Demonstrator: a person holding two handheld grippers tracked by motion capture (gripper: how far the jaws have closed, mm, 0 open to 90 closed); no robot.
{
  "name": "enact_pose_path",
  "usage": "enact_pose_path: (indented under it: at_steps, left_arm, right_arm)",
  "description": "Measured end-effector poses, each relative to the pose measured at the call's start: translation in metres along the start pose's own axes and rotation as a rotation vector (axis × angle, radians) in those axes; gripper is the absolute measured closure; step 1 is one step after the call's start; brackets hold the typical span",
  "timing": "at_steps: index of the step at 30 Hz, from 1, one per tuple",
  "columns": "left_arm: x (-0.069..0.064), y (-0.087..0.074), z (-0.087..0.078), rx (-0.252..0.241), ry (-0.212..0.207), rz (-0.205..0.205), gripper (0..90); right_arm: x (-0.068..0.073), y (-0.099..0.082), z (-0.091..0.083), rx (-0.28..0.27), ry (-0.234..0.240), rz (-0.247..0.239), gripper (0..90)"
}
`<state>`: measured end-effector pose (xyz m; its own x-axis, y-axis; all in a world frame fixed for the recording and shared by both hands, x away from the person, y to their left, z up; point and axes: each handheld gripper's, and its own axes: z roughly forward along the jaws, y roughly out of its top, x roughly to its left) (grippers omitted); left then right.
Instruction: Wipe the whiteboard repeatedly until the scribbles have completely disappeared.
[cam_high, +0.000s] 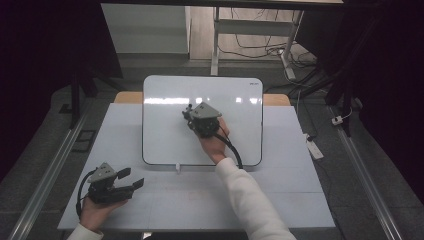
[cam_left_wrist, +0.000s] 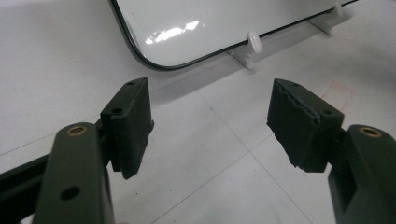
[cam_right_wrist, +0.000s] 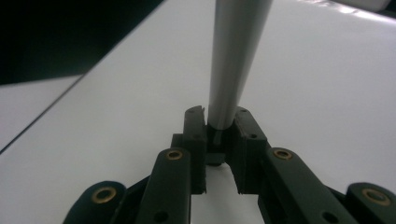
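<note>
Right gripper (cam_high: 192, 116) is clamped on a grey pen (cam_right_wrist: 233, 60) over the whiteboard (cam_high: 165, 130), seemingly ready to write. Left gripper (cam_high: 131, 179) waits below the board, jaws apart, empty.

I can read no text anywhere. A small dark mark sits at the far corner of the whiteboard (cam_high: 202, 120), ahead of my right jaws, too tiny to make out. Faint red outlines are drawn on the surface (cam_left_wrist: 224, 154) just beyond my left jaws; they carry no letters or numbers.
</note>
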<state>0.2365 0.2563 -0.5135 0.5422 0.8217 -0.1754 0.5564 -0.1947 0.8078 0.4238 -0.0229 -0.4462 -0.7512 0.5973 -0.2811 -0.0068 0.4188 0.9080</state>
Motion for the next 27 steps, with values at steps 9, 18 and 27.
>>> enact_pose_path:
  at_steps: [9, 18, 27]
  left_arm:
    - [-0.001, 0.0, -0.001, -0.001, 0.0, 0.004, 31.3]
    - [0.0, 0.0, -0.002, -0.005, 0.003, -0.004, 31.3]
    - [0.0, 0.0, -0.001, -0.008, 0.005, -0.007, 31.3]
  right_arm:
    - [-0.002, -0.005, -0.007, -0.011, -0.05, 0.05, 77.3]
    - [-0.013, -0.009, -0.016, -0.018, -0.082, 0.068, 77.3]
    - [-0.022, -0.017, -0.037, -0.005, 0.091, 0.184, 77.3]
